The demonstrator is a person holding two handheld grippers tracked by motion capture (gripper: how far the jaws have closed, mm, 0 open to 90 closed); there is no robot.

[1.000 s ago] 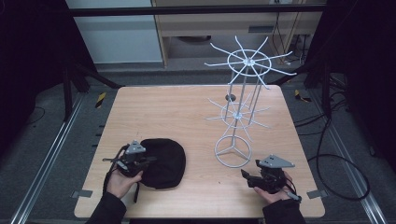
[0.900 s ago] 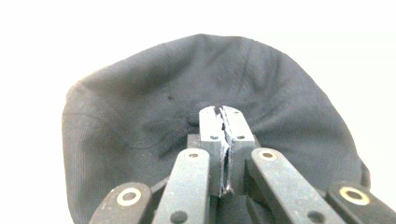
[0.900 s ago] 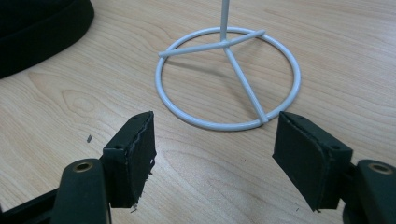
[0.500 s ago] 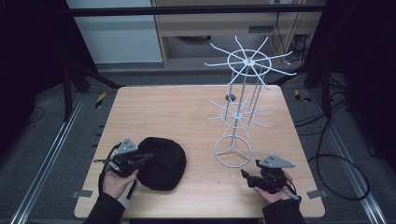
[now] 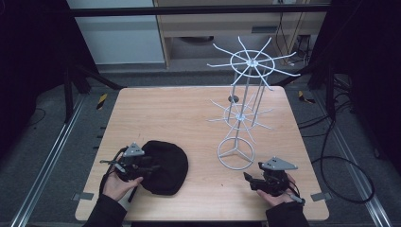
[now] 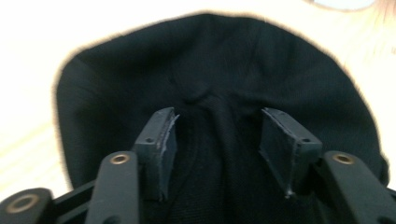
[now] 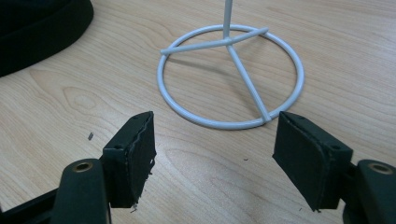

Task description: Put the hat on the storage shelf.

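1. Two grippers sit at the near edge of the table [image 5: 198, 109], one in each hand.
2. Left gripper [image 5: 150, 168]: its jaws have just been opening and now stand wide over the hat [image 5: 165, 165]. In the left gripper view the pads [image 6: 161, 140] are spread, with the black cloth of the hat [image 6: 224, 79] lying between and below them; neither pad presses on it, so nothing is gripped.
3. The hat lies flat on the table's near left part, touching the left gripper's tip.
4. Right gripper [image 5: 249, 179]: jaws wide apart and holding nothing. In the right gripper view its pads [image 7: 135, 154] hover over bare wood, just short of the rack's ring base [image 7: 231, 77].
5. The rack [image 5: 241, 118], white wire with two spoked tiers, stands upright right of the hat, apart from it.
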